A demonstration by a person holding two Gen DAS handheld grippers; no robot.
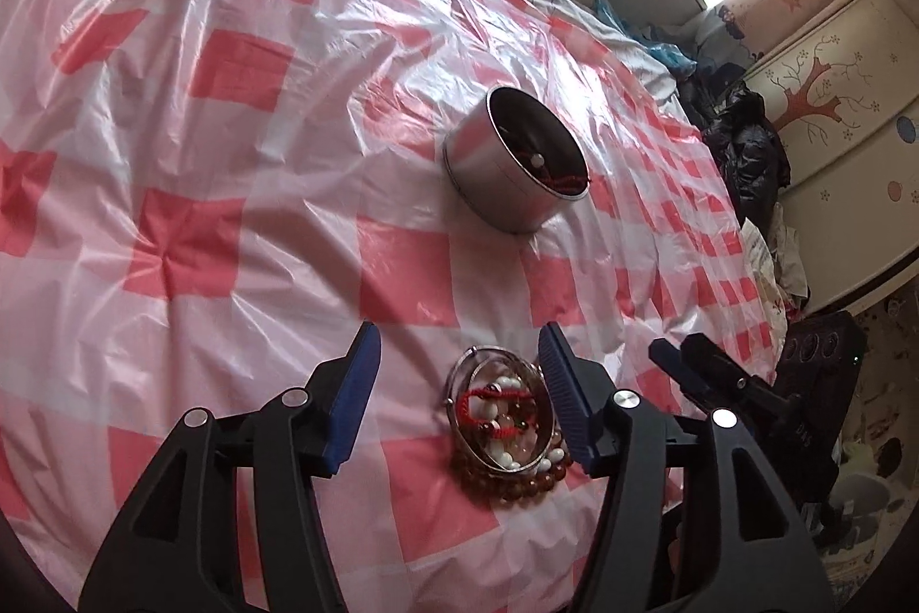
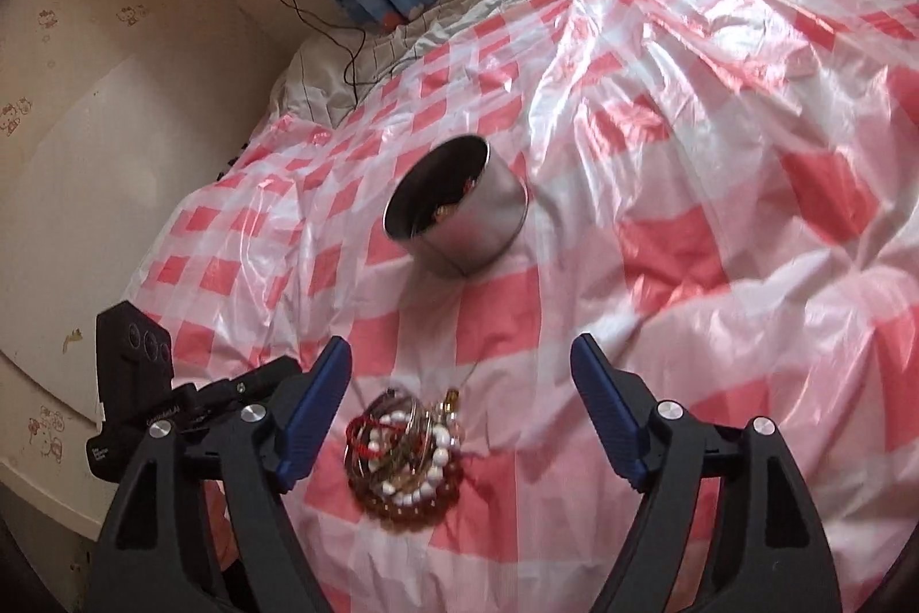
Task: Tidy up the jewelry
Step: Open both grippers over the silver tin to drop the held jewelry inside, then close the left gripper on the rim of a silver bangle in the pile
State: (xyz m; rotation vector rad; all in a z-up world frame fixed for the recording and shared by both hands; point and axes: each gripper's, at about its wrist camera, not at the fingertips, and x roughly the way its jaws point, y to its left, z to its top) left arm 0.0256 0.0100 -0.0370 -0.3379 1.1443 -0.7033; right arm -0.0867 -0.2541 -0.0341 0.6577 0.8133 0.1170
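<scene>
Two tongs: I have both over the bed, angled down at one pile; nothing is gripped yet.
Left tongs: blue pads stand fairly wide, the pile lying between them and close against the right-hand pad; I can't tell if it touches.
Right tongs: wider apart, pads clear of the pile on both sides.
Jewelry: tangled heap of white and brown bead bracelets, red cord and thin metal bangles, lying on the pink-and-white checked plastic sheet that covers the bed.
Container: round, open silver metal tin, well beyond the pile, leaning on the soft bedding; a red cord and a small bead already lie inside.
Why so: I judge the tin to be the collecting spot, set within easy reach.
Next: my guess is one piece at a time, since the heap is interlocked.
Risk: the soft surface may tip the tin.
</scene>
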